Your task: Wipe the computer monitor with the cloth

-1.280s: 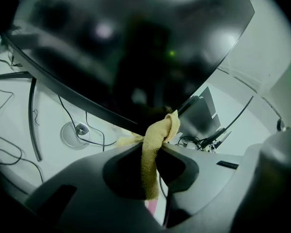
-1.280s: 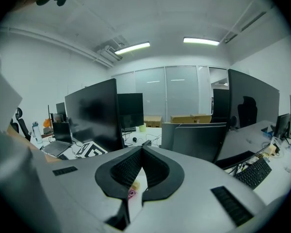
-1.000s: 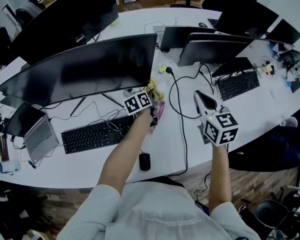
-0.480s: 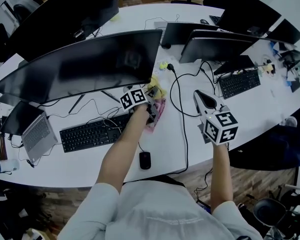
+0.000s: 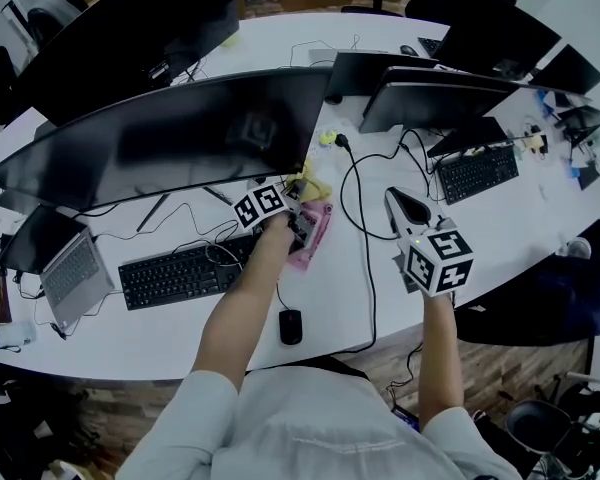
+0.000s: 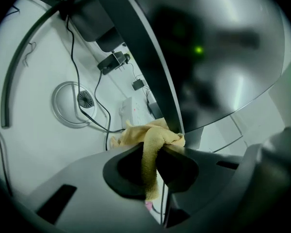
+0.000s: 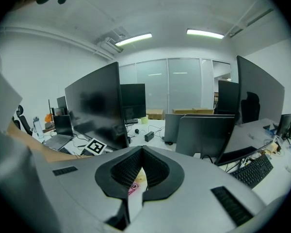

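White curved worktop (image 5: pixel 335 288) in the head view: left gripper (image 5: pixel 300 200), arm stretched forward, sits at the monitor's (image 5: pixel 180 138) lower right corner; right gripper (image 5: pixel 398 200) is well to its right. Left gripper view: jaws clench the yellow cloth (image 6: pixel 153 140), monitor edge just beyond. Right gripper view: jaws pressed together, empty.

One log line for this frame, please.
left hand-held gripper: shut on yellow cloth | cloth: at curved monitor lower corner, contact unclear | right hand-held gripper: shut, empty, above desk
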### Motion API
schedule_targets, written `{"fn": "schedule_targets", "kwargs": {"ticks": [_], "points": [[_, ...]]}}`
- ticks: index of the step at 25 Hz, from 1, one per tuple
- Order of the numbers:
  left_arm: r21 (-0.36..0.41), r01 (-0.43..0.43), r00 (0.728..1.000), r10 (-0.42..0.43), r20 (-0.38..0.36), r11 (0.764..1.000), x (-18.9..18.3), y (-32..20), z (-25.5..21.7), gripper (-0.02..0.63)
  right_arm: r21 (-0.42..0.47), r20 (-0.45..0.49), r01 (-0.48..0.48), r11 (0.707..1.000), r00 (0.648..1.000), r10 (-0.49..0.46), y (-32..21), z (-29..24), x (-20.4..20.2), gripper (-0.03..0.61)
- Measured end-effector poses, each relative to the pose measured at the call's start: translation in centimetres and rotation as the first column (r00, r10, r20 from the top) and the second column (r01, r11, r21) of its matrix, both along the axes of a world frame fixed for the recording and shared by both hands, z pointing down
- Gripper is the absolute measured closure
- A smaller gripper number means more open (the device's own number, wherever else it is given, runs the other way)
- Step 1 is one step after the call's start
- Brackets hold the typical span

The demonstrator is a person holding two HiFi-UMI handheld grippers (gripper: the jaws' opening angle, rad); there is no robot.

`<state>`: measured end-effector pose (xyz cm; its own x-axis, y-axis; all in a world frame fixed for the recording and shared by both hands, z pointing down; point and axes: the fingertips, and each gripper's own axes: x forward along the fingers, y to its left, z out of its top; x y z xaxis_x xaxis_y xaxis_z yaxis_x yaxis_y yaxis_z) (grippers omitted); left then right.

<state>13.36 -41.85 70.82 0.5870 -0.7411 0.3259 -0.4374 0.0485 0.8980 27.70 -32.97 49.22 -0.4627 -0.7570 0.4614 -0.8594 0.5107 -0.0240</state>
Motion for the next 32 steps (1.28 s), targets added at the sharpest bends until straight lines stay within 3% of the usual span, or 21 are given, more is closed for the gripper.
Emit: {"fn": "schedule_targets", "kwargs": {"ticks": [9,15,32], "points": [[0.101,0.07,0.996,-0.063,-0.069,0.992,-1.5,0.4,-1.1,0.551,0.005,0.021,0.0,1.0,1.0,0.0,0.0,-0.2,-0.9,0.552],[0.102,0.126,0.99,-0.117,-0.082,0.987,-4.2,0.9,-1.2,0.551,0.009,0.022,0.012,1.0,1.0,-0.012,-0.5,-0.3,-2.6,0.552],[0.102,0.264,0.964,-0.265,-0.003,0.959,-20.9,4.0,-1.5,0.551,0.008,0.029,0.096,0.995,0.995,-0.097,0.1,-1.3,-14.2,0.552]]}}
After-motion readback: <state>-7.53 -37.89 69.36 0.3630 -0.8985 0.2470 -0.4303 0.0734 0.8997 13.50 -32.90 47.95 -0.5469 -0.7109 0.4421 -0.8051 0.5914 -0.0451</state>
